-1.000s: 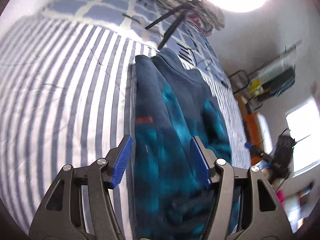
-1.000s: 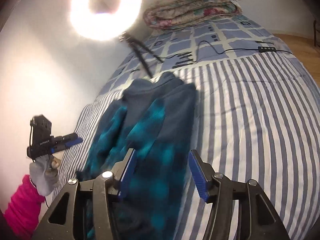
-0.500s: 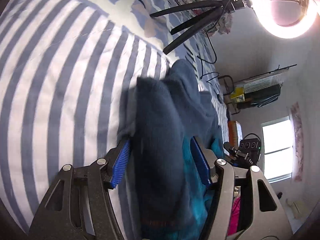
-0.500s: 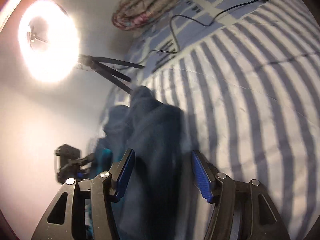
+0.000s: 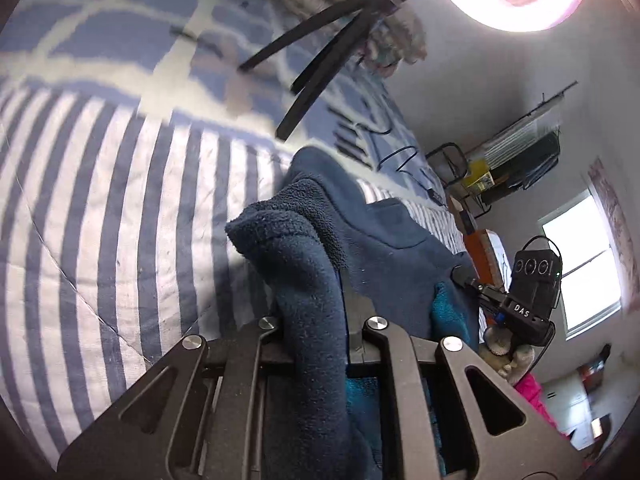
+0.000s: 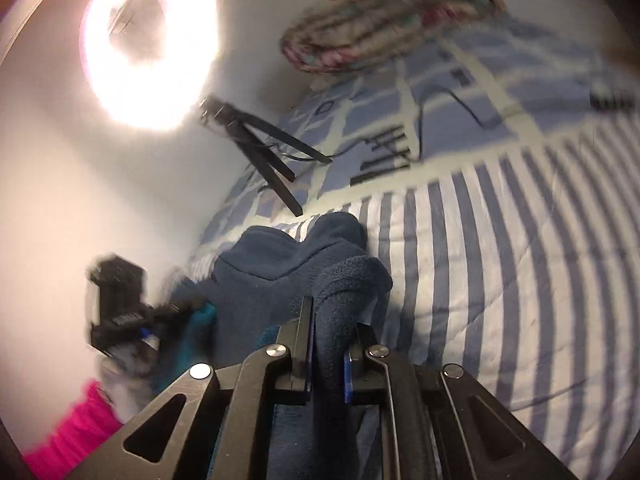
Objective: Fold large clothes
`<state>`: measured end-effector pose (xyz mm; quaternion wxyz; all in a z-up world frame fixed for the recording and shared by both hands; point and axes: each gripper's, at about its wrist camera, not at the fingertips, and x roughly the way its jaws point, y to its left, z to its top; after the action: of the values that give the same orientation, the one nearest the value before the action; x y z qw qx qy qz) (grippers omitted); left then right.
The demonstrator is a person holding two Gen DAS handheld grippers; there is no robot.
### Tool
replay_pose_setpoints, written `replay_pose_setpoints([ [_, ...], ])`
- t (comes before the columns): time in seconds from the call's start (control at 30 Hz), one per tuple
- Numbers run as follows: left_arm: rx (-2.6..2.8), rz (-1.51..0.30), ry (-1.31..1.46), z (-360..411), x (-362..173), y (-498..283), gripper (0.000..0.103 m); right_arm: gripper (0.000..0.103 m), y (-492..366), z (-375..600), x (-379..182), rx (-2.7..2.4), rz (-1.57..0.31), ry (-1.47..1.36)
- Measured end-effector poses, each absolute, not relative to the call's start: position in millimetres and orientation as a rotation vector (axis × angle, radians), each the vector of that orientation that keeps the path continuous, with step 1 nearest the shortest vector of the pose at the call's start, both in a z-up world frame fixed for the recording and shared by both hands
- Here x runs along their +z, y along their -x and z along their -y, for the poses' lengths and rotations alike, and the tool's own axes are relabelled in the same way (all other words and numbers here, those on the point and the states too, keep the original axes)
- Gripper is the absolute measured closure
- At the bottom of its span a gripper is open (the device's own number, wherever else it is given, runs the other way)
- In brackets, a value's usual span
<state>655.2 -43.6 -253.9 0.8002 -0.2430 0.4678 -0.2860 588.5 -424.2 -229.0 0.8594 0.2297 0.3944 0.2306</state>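
Since a second ago our jaws have gone from wide apart to closing on the fleece top (image 5: pixel 304 264), which lies on the striped bedspread (image 5: pixel 120 208): our left gripper (image 5: pixel 316 320) and right gripper (image 6: pixel 328 344) each pinch a thick roll of its dark blue edge. We judge the plush pile is bulky and slippery, so a shallow bite could slide out as we lift, or catch only one layer and skew the fold. A tripod (image 6: pixel 260 152) stands just beyond.
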Motion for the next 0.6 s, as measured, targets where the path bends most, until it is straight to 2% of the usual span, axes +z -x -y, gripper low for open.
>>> replay_pose_setpoints([
  [0.13, -0.579, -1.005, 0.481, 52.3, -248.0, -651.9, 0.094, 0.096, -591.1, 411.0, -228.0, 0.413, -0.884, -0.372],
  [0.4, -0.635, -0.92, 0.489, 64.1, -201.3, -616.2, 0.095, 0.096, -551.9, 417.5, -173.4, 0.454, -0.771, -0.365],
  [0.6, -0.678, -0.856, 0.511, 59.2, -158.1, -557.7, 0.095, 0.096, -504.9, 415.4, -124.8, 0.504, -0.694, -0.367],
])
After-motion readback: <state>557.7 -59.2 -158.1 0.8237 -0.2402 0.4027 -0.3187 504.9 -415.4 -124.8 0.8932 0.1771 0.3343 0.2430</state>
